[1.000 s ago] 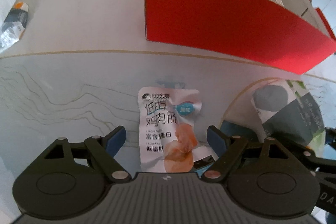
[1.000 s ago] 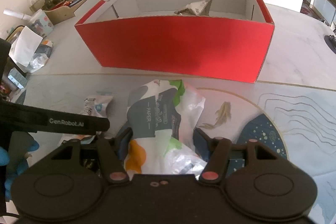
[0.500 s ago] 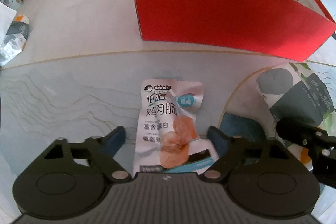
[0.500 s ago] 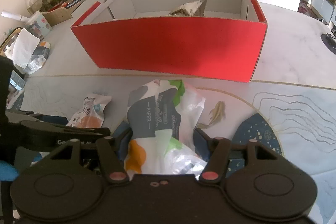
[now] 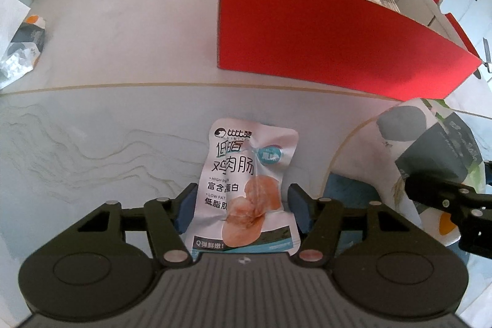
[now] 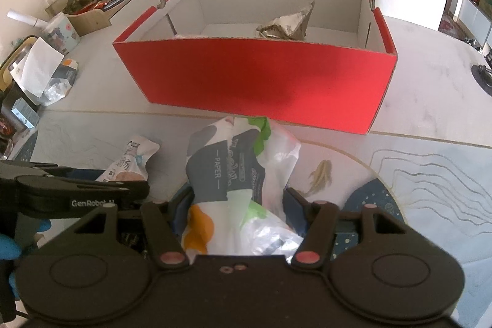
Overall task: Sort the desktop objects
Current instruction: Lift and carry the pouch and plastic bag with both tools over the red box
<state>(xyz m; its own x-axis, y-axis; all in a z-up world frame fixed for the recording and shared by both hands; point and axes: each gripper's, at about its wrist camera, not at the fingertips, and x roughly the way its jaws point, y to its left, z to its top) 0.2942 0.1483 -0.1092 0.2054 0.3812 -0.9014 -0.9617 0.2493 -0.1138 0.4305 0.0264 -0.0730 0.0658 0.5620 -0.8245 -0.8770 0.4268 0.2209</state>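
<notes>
— Sorting is only partly done, is it not?

— Yes. One crumpled wrapper (image 6: 287, 25) is already seen inside the red box (image 6: 261, 85). Two packets are still left out on the mat (image 5: 92, 149).

— Where is the snack packet (image 5: 246, 189) found?

— It is laid flat on the mat, in front of the box, between the fingers of the left gripper (image 5: 243, 208). The jaws are being closed around it, but no squeeze is seen yet.

— And the right gripper (image 6: 236, 205)?

— Its fingers are clamped on the tissue pack (image 6: 233, 183), which is crinkled where it is pinched. The pack is not yet lifted over the box wall.

— So what is left?

— Both packets must probably be carried into the box. More wrappers (image 6: 58, 82) are seen far off at the side.
</notes>
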